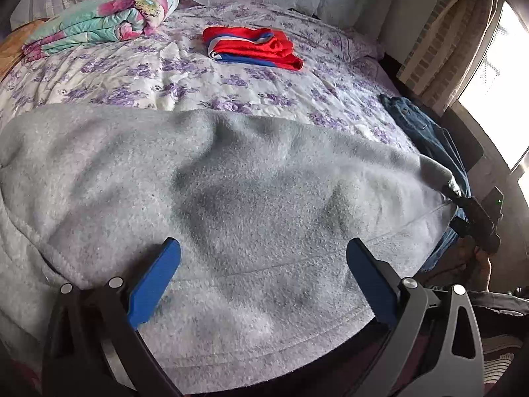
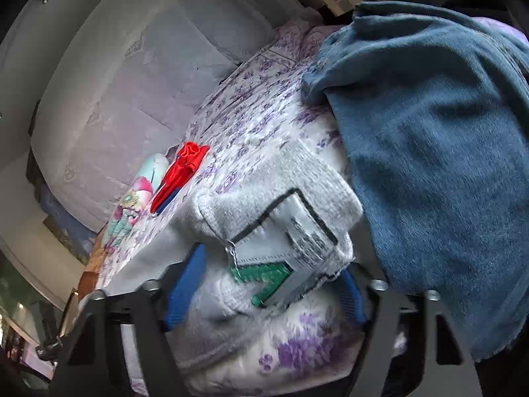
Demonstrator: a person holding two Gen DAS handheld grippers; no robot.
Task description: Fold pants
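Note:
Grey fleece pants [image 1: 231, 205] lie spread across the near part of the bed. My left gripper [image 1: 263, 251] is open, its blue fingers [image 1: 155, 281] hovering just over the pants near the front hem. In the right wrist view, the pants' end with a grey patch and green mark [image 2: 281, 231] lies between my right gripper's [image 2: 271, 287] blue fingers [image 2: 185, 284], which stand wide apart around it. The right gripper also shows in the left wrist view [image 1: 463, 205] at the pants' right end.
The bed has a purple-flowered sheet [image 1: 231, 82]. Folded red and blue clothing [image 1: 254, 48] lies at the back, a rolled floral quilt [image 1: 99, 20] at the back left. Blue jeans [image 2: 429, 149] lie at the bed's right edge, beside my right gripper.

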